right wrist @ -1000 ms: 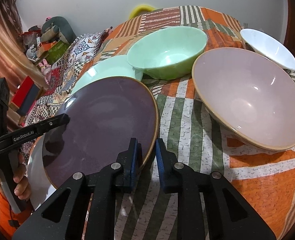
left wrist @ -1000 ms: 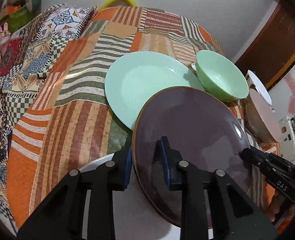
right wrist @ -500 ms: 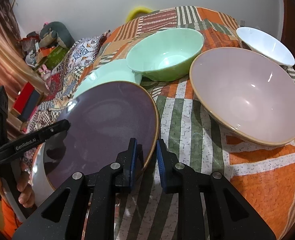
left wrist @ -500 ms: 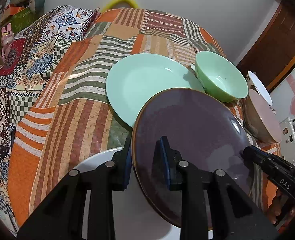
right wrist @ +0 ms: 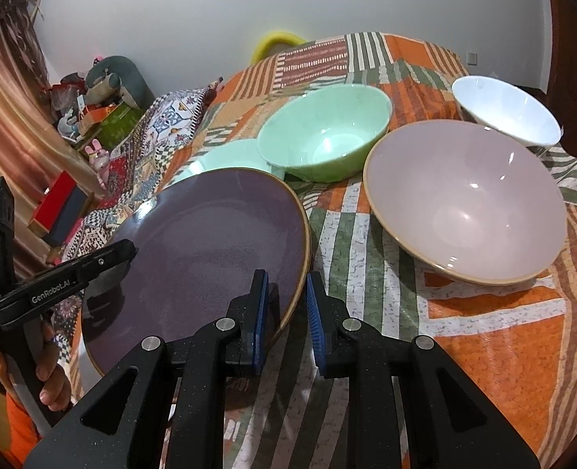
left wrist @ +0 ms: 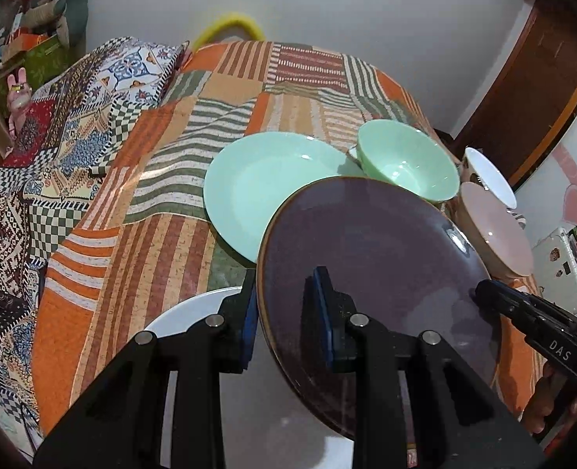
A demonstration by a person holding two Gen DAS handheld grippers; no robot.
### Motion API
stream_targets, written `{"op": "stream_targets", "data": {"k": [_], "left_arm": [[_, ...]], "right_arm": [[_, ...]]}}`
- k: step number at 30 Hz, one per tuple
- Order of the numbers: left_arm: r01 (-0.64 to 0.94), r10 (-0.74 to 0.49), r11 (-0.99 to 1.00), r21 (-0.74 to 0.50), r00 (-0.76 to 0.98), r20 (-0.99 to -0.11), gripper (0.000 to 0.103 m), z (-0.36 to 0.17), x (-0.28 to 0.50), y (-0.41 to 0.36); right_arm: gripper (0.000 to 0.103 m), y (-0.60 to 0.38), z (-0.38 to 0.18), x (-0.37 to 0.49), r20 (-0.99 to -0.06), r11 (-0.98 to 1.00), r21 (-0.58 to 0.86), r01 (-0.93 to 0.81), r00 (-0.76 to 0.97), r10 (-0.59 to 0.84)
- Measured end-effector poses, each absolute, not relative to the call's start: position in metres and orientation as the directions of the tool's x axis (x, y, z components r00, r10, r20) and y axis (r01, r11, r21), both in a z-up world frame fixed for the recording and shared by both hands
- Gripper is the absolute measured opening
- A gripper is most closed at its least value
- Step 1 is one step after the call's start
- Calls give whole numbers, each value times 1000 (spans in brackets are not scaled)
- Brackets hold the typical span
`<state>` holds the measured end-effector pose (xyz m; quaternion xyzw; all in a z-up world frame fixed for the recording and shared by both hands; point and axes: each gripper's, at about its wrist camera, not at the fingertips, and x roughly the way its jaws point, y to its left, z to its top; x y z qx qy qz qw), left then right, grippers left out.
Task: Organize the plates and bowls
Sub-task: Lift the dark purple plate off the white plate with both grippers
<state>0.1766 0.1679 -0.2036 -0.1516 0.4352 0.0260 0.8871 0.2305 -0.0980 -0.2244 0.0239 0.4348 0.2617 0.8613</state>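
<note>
Two claws, left (left wrist: 284, 312) and right (right wrist: 286, 312), clenched on purple plate (left wrist: 366, 254); white plate (left wrist: 179, 316) beneath only in left view.

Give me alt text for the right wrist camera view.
Both grippers clamp opposite rims of a round dark purple plate, the right gripper near, the left gripper opposite. Behind it on the patchwork cloth sit a green bowl, pink bowl and white bowl.

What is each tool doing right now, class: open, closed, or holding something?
Left tool: closed on the rim of the purple plate.
Right tool: closed on the same plate's opposite rim.
</note>
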Motion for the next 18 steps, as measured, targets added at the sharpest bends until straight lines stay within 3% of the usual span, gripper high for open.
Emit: {"op": "stream_targets", "data": {"k": [18], "left_arm": [[-131,-81,962,-238,696,-714,26,-147,126,138]], "right_arm": [[19,-122,-180,190,-656,858,271,-436,569,496]]}}
